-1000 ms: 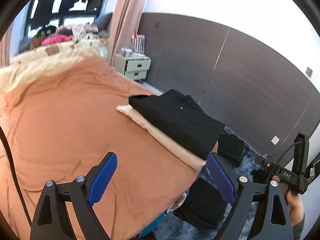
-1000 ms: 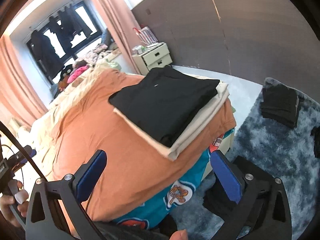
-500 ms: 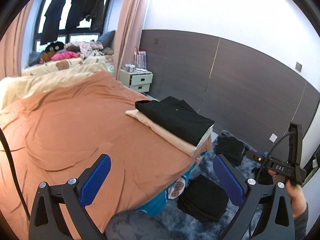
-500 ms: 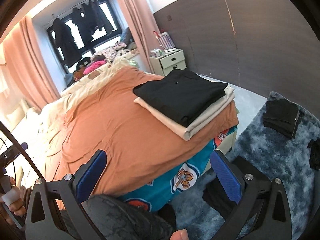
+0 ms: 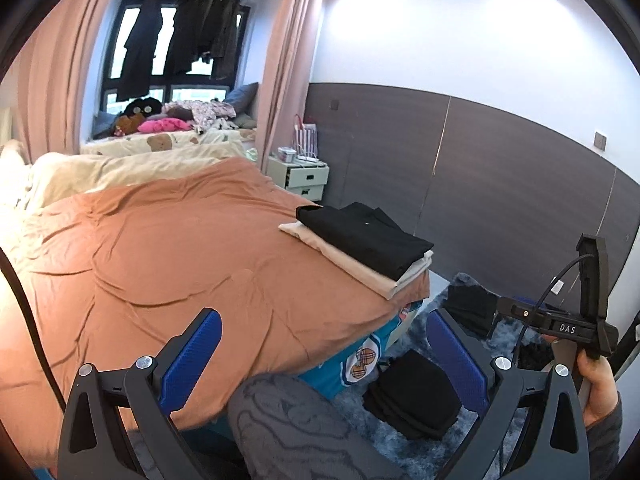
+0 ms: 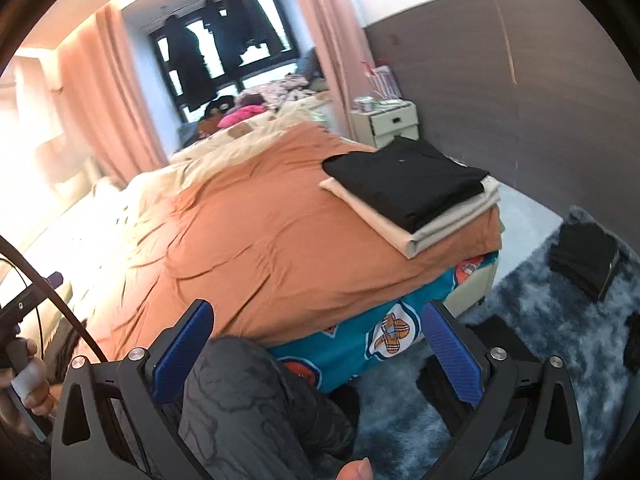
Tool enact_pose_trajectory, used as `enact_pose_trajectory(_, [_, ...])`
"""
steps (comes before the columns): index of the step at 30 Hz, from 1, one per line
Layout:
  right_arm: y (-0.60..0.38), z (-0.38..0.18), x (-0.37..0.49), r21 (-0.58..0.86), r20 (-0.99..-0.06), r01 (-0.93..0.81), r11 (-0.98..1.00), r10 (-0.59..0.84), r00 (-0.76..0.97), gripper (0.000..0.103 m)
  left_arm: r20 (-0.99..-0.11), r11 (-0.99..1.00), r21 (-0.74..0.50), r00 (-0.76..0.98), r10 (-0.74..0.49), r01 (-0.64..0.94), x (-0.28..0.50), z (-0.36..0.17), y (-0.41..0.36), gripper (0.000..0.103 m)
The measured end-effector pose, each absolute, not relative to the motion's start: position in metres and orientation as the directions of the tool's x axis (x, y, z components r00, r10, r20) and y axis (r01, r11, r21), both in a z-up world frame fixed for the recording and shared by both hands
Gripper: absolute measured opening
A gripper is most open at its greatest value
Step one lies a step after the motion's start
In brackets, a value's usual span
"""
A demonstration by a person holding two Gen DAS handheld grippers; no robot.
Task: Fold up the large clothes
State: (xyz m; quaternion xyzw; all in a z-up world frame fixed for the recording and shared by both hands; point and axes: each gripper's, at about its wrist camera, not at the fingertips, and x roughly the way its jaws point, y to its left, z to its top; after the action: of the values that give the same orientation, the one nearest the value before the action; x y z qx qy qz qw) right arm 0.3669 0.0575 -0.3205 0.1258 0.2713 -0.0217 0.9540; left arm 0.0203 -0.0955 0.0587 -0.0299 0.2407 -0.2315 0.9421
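Note:
A folded black garment (image 5: 364, 236) lies on a folded beige garment (image 5: 360, 270) at the right corner of the orange bed (image 5: 160, 260). The same stack shows in the right wrist view: black (image 6: 404, 182) on beige (image 6: 432, 224). My left gripper (image 5: 320, 356) is open and empty, well back from the bed's near edge. My right gripper (image 6: 316, 348) is open and empty, also back from the bed. The right gripper's body (image 5: 576, 320) shows at the right of the left wrist view.
Folded dark clothes lie on the blue-grey rug (image 6: 540, 320): one pile (image 5: 412, 396) near the bed, another (image 6: 584, 256) further right. The person's knee in grey patterned trousers (image 5: 288, 420) is between the fingers. A white nightstand (image 5: 300, 176) stands by the dark wall panel.
Both grippers have pulled back and risen away from the bed; the folded stack now looks smaller and farther. The person's knee has come into view. Both stay open.

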Motion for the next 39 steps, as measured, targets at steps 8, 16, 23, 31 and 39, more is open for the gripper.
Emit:
enact_pose_trajectory(8, [0.066, -0.335, 0.345, 0.202, -0.509, 0.075, 0.977, 0.039, 0.860, 0.103, -0.394, 0.918, -0.125, 0.831, -0.394, 0.376, -0.025, 0.047, -0.080, 0.103])
enact_pose_trajectory(16, [0.080, -0.356, 0.330, 0.253, -0.476, 0.032, 0.967, 0.095, 0.874, 0.103, -0.341, 0.921, -0.181, 0.857, -0.387, 0.345, -0.057, 0.036, -0.055, 0.103])
enact_pose_trajectory(23, [0.090, -0.370, 0.341, 0.254, -0.485, -0.011, 0.967, 0.138, 0.864, 0.103, -0.331, 0.937, -0.192, 0.880, -0.341, 0.291, -0.066, 0.033, -0.039, 0.103])
enact_pose_trajectory(31, [0.102, -0.373, 0.341, 0.258, -0.480, -0.019, 0.966, 0.145, 0.865, 0.103, -0.309, 0.952, -0.179, 0.904, -0.295, 0.249, -0.075, 0.035, -0.027, 0.103])
enact_pose_trajectory(39, [0.111, -0.374, 0.335, 0.256, -0.472, -0.009, 0.967, 0.134, 0.872, 0.103, -0.291, 0.956, -0.172, 0.915, -0.280, 0.238, -0.082, 0.037, -0.027, 0.103])
